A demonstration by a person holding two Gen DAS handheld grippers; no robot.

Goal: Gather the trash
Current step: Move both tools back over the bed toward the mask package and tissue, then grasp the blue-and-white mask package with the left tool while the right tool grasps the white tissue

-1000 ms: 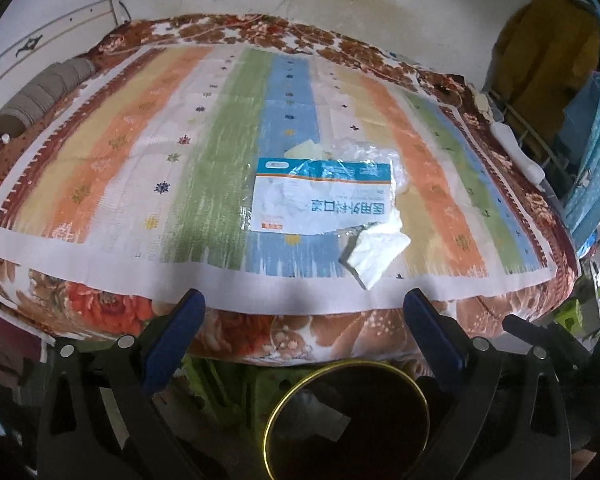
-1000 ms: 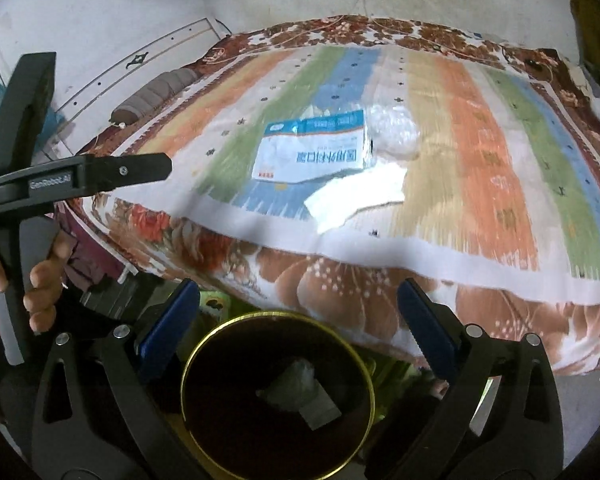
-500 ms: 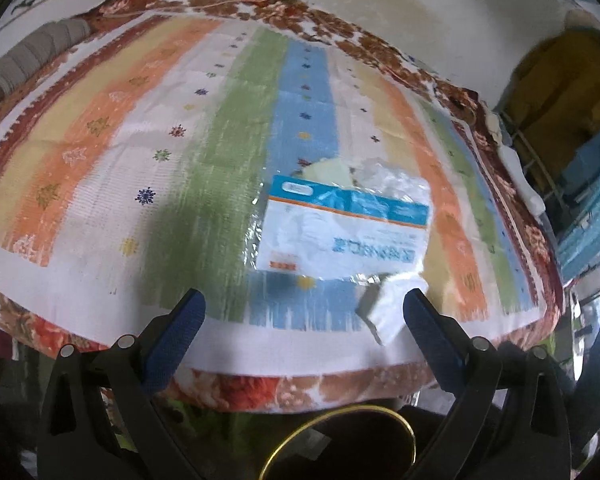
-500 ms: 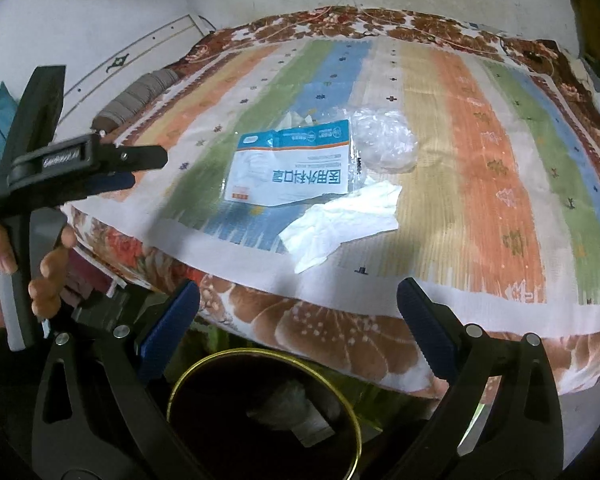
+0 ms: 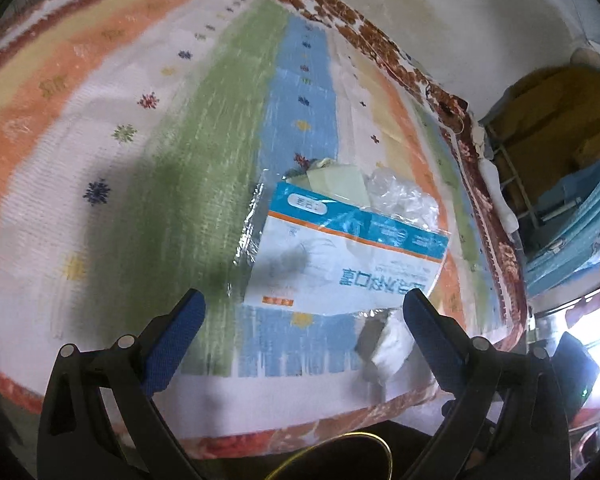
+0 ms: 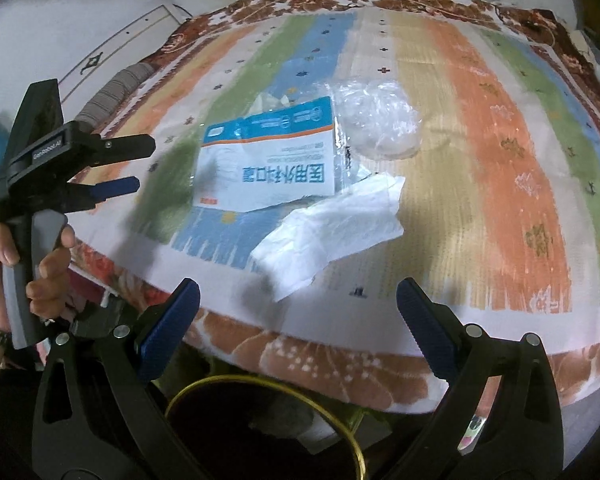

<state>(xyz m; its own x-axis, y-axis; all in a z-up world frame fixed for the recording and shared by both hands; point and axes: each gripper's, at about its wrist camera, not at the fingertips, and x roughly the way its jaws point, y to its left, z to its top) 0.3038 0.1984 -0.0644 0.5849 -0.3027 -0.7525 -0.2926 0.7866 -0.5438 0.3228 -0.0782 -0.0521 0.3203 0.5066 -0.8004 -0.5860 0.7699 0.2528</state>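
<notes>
A blue-and-white mask packet (image 5: pixel 348 264) (image 6: pixel 268 160) lies flat on the striped bed cover (image 5: pixel 160 160) (image 6: pixel 480 140). A white tissue (image 6: pixel 332 228) (image 5: pixel 384 348) lies at its near right corner. Crumpled clear plastic (image 6: pixel 376 120) (image 5: pixel 400 196) and a pale paper scrap (image 5: pixel 336 180) sit behind the packet. My left gripper (image 5: pixel 300 328) is open, just short of the packet's near edge. It also shows at the left of the right wrist view (image 6: pixel 136 168), held by a hand (image 6: pixel 44 268). My right gripper (image 6: pixel 296 312) is open, hovering before the tissue. Both are empty.
A dark bin with a gold rim (image 6: pixel 268 420) (image 5: pixel 340 452) stands on the floor below the bed edge, with some trash inside. A grey rolled pillow (image 6: pixel 112 88) lies at the bed's far left. Shelving and blue fabric (image 5: pixel 572 208) stand to the right.
Both grippers have moved forward and up over the bed edge, closer to the packet and tissue. The bin has slid lower in both views. Both grippers stay open.
</notes>
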